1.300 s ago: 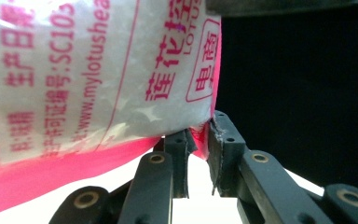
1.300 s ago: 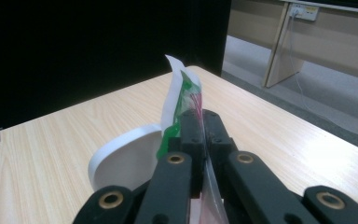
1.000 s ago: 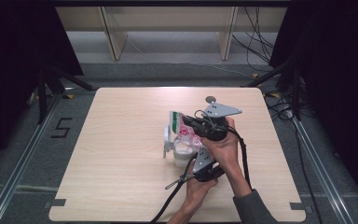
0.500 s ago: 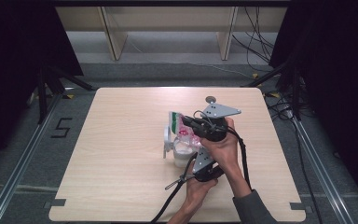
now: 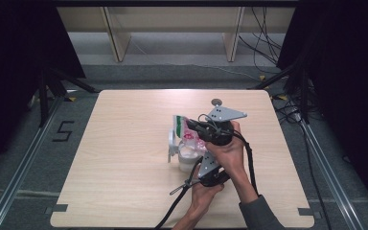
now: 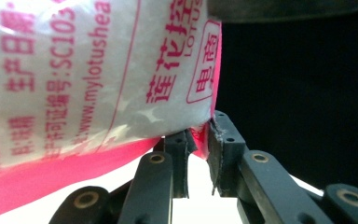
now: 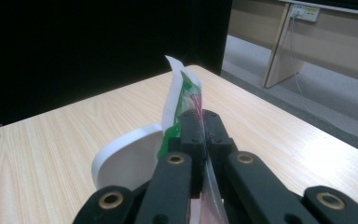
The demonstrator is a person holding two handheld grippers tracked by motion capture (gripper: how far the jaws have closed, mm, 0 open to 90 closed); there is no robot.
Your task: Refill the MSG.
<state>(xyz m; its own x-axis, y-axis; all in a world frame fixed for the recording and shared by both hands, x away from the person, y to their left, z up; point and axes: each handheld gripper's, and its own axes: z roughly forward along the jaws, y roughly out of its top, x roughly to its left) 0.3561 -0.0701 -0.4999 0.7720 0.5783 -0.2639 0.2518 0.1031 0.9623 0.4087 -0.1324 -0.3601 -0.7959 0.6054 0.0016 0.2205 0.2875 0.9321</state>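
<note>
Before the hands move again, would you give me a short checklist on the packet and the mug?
1. Right gripper shut on the packet's top edge: ok.
2. Left gripper pinching the packet's pink lower corner: ok, the pads meet the film.
3. Packet above the white mug: ok in the high view.
4. Packet torn open: cannot tell.
5. Mug upright on the table: ok.
6. Cables clear of the mug: ok, they trail toward the person.
</note>
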